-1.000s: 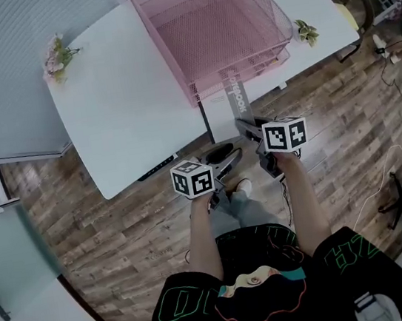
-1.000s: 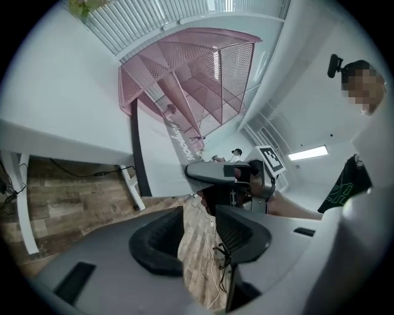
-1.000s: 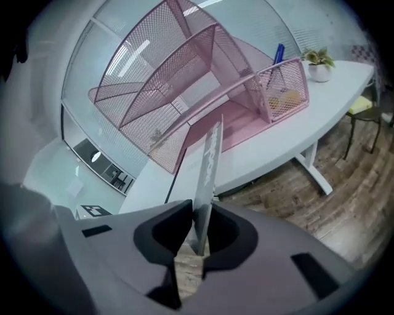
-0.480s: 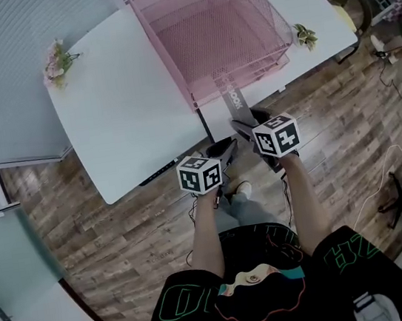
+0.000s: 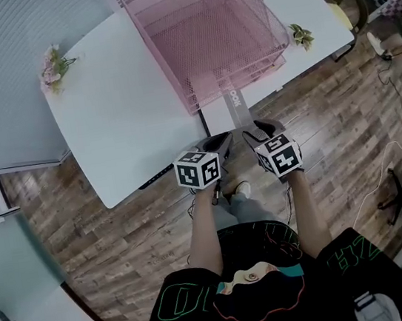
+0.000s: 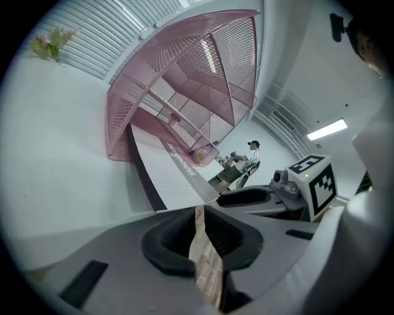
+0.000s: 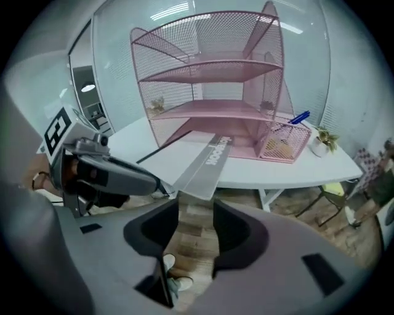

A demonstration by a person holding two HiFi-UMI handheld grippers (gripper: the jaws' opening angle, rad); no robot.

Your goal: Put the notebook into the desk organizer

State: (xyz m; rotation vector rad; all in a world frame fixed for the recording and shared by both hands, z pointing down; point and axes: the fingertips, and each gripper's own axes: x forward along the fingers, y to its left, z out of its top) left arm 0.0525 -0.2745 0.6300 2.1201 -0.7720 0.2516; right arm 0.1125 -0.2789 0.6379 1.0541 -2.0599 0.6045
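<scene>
Presently the notebook (image 5: 231, 103) lay half inside the desk organizer (image 5: 205, 36). The left gripper (image 5: 222, 142), nearly together, and the right gripper (image 5: 257, 132), wide apart, were both closing on nothing. The next move probably required pushing the notebook home.

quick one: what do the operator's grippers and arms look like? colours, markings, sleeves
The left gripper and right gripper are both grey, with broad dark-padded jaws. Each carries a white cube with black square markers. Forearms are bare; the person wears a black short-sleeved T-shirt with green outline print. Both pairs of jaws are closing, with nothing between them.
</scene>
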